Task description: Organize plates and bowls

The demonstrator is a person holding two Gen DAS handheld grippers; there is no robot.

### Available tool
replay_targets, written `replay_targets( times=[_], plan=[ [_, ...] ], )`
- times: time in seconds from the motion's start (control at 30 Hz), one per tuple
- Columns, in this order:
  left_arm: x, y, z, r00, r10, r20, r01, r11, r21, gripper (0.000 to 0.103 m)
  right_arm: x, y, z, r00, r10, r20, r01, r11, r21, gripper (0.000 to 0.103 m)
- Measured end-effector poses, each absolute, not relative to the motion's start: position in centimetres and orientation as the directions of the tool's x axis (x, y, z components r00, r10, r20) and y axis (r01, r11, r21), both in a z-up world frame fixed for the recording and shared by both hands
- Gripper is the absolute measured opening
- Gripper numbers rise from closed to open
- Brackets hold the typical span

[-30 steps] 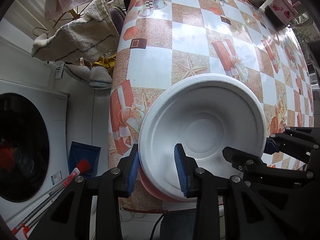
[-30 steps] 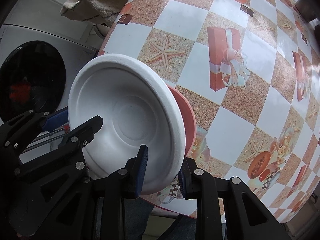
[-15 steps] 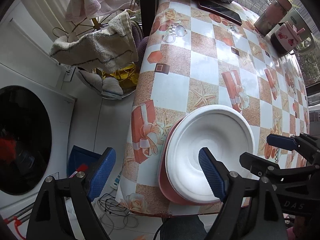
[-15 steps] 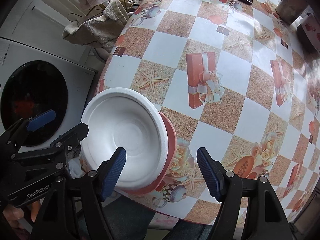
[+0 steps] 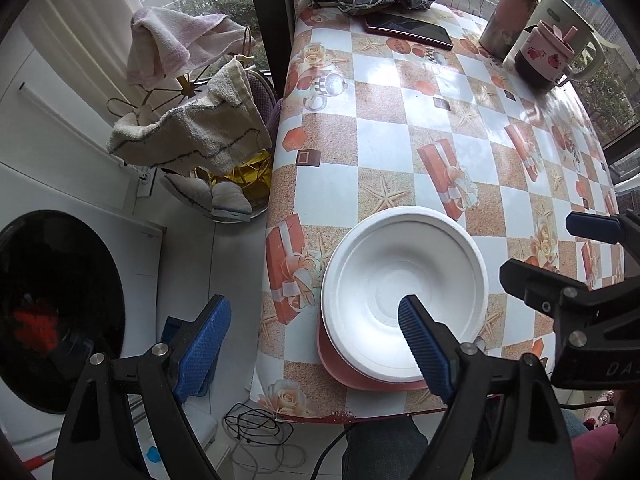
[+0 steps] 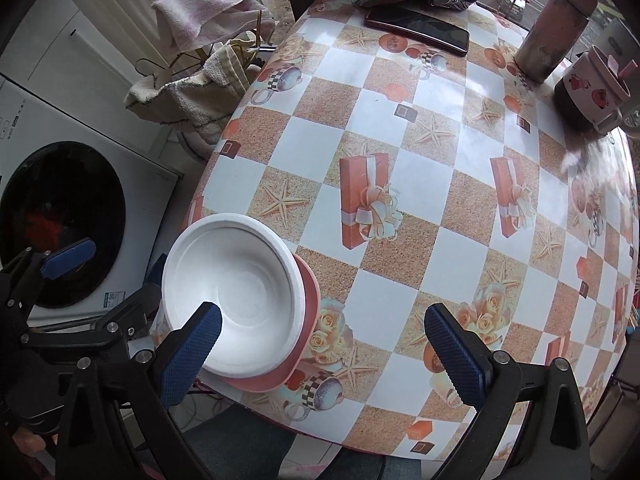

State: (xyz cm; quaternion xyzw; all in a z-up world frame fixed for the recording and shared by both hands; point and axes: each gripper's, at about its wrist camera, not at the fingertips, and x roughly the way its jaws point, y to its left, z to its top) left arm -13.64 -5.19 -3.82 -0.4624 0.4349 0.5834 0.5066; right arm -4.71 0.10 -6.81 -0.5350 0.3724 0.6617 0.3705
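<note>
Gaping empty, both tools [image 5: 316, 344] [image 6: 320, 354] flank the white bowl [image 5: 404, 296] on the pink plate [image 5: 340, 372]; phone [image 5: 408, 30] far behind.

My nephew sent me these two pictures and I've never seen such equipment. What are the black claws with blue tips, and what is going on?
They are two hand-held grippers, each carrying a fisheye camera looking along its fingers. One picture is from the left gripper, the other from the right gripper. Both are open and hold nothing. On the checkered table a white bowl sits on a pink plate near the table's edge. Farther back lie a phone, a flask and a mug.
</note>
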Motion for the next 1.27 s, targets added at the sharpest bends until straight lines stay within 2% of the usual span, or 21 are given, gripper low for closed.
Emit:
replay_targets(
  times=[0.47, 1.1, 1.27],
  plan=[
    [-11.8, -5.2, -3.7, -0.081, 0.172, -0.982, -0.997, -0.028, 0.077, 0.088, -5.3, -0.5, -7.2, -0.145, 0.076, -0.987, -0.885, -0.455, 0.095, 0.102],
    [-12.0, -5.1, -4.1, -0.087, 0.149, -0.985, -0.995, -0.058, 0.079, 0.088, -5.5, -0.3, -7.5, -0.157, 0.057, -0.986, -0.877, -0.468, 0.113, 0.102],
    [-12.9, -5.3, -3.4, -0.037, 0.181, -0.983, -0.994, -0.103, 0.018, 0.088, -5.2, 0.3, -7.6, -0.207, 0.032, -0.978, -0.879, -0.446, 0.171, 0.102]
  ],
)
